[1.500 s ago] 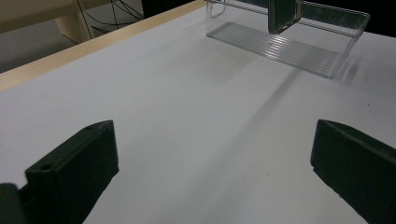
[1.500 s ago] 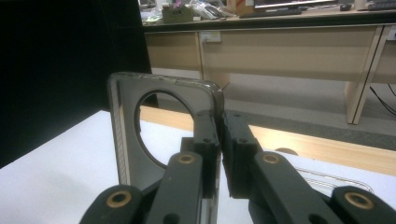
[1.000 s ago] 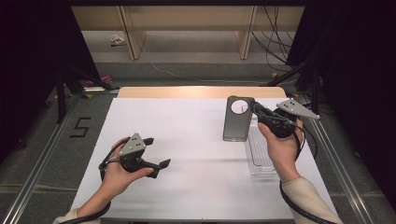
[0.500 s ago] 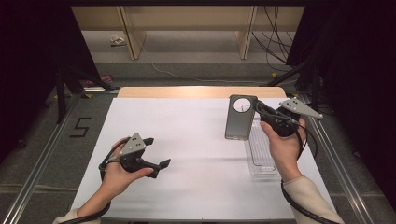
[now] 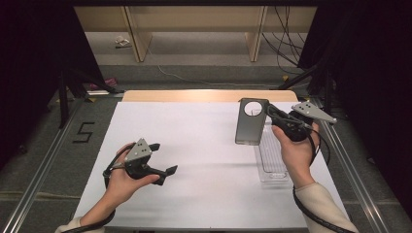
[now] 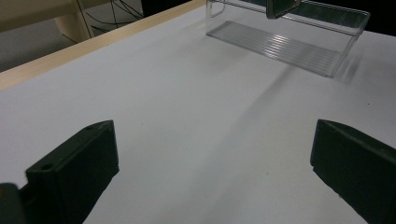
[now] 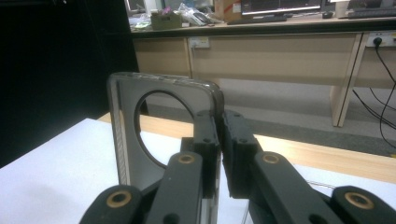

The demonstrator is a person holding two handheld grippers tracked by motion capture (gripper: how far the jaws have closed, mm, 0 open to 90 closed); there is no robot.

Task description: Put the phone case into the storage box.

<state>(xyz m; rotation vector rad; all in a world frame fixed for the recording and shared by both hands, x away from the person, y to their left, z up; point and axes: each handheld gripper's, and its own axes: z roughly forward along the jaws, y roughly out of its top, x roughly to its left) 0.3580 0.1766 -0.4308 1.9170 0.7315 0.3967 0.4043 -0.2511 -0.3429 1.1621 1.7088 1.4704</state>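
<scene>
Flat grey rectangular lid with round hole [image 5: 251, 122] pinched by its edge in right gripper [image 5: 273, 114], jaws clamped tight. Lid now upright, lifted above clear ribbed plastic container [image 5: 272, 156] at right of white tabletop [image 5: 204, 145]; 1 second ago it lay lower and flatter, near container's far end. Reads as lid being taken off or about to go on. Left gripper [image 5: 163, 158] idle at left, jaws apart, holding nothing, unmoved.
</scene>
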